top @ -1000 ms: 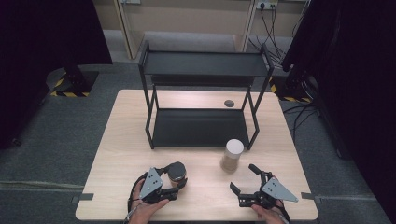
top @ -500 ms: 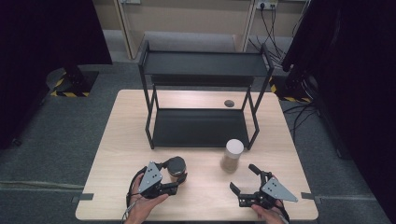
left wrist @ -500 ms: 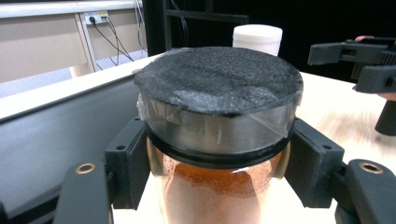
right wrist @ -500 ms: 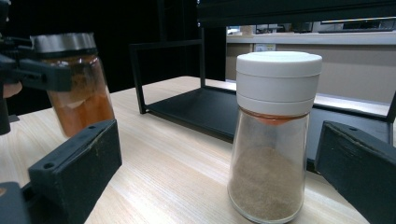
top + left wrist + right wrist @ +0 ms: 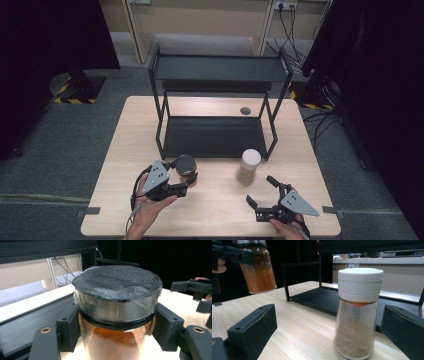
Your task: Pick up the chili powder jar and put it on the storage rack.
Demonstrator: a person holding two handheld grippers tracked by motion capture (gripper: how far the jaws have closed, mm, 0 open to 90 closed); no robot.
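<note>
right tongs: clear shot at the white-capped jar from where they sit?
Probably yes. The right tongs are open and point at the white-capped jar, which stands upright on the table with bare wood between. The left tongs hold the orange spice jar off to the side, out of that path.

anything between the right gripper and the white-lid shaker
Nothing. In the right gripper view, bare tabletop runs from the open right hand-held gripper to the white-lid shaker; the high view shows the same gap.

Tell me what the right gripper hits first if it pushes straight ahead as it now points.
Most likely the white-lidded shaker, standing between the right gripper's open jaws; behind it stands the black rack.
</note>
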